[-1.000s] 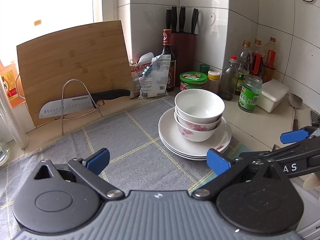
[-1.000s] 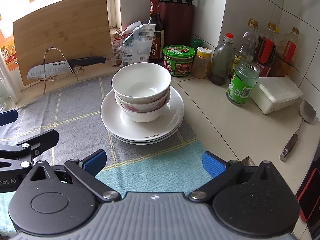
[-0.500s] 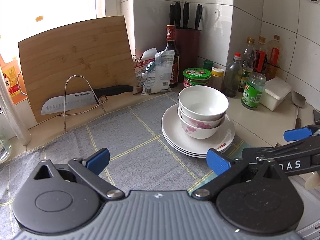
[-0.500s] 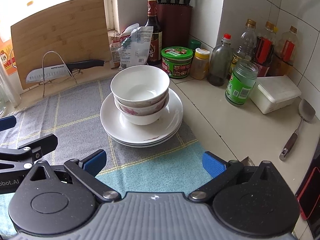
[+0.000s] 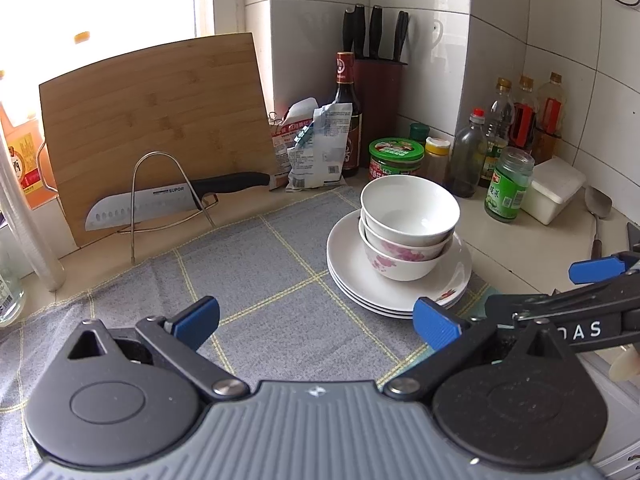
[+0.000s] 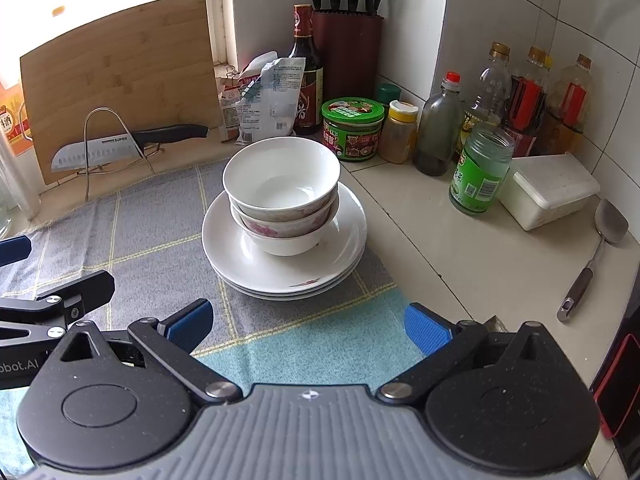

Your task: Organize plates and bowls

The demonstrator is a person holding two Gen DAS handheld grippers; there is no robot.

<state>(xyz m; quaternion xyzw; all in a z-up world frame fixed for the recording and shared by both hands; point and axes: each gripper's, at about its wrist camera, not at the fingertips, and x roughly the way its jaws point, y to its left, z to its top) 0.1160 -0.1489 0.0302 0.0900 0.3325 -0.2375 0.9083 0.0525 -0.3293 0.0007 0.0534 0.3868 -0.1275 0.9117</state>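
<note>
Right wrist view shows me my right gripper (image 6: 306,326) spread wide and empty, the bowls (image 6: 282,192) nested on the stacked plates (image 6: 344,256) just ahead of it, while my left gripper (image 5: 316,320) gapes wide too, that stack ahead to its right.

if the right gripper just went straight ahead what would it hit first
Most likely the stack of plates with the bowls on it, straight ahead of the open right gripper. Only cloth lies between. Depth is hard to judge.
</note>
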